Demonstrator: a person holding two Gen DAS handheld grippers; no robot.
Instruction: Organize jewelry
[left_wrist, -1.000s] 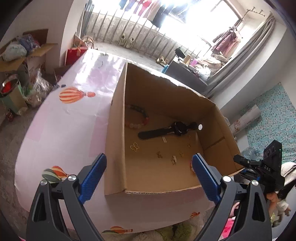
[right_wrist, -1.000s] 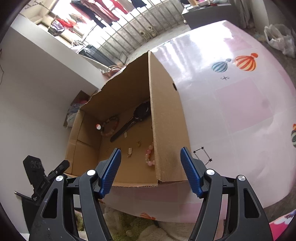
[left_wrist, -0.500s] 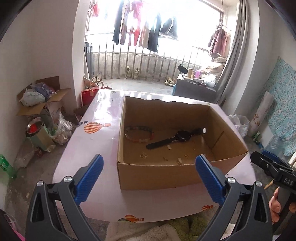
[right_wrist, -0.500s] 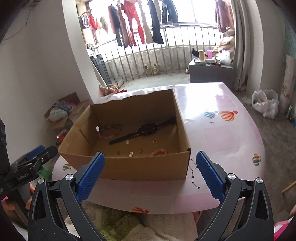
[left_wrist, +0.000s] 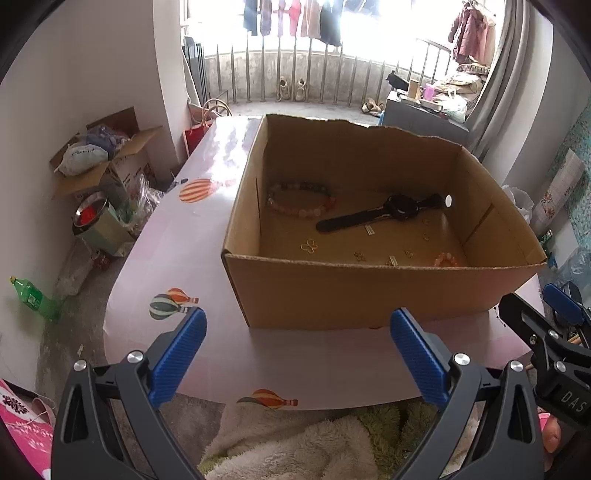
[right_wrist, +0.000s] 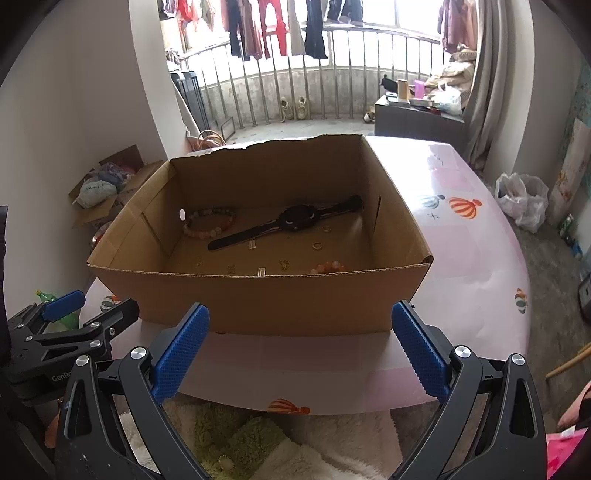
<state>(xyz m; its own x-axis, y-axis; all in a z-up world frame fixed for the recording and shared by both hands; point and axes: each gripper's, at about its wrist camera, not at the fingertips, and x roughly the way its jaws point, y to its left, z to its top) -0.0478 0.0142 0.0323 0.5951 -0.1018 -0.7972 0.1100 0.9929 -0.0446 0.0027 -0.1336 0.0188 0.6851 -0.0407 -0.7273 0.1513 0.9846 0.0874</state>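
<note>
Two grippers hang spread wide and empty over the near edge of the bench (left_wrist: 173, 258): the left gripper (left_wrist: 297, 356) and the right gripper (right_wrist: 301, 352), each with blue pads parted and nothing between them. Just beyond both stands an open cardboard box (right_wrist: 266, 299) on the pink balloon-print cover. Inside it, toward the far left, lies a beaded bracelet (left_wrist: 301, 199); beside that, a black watch (left_wrist: 384, 214) stretches across the middle of the floor. Small gold pieces (left_wrist: 309, 246) are scattered nearer the front wall, and a second, orange-pink beaded bracelet (right_wrist: 328, 266) lies against the front wall at the right. Below the bench edge shows a fluffy white-and-green blanket (right_wrist: 236, 439).
</note>
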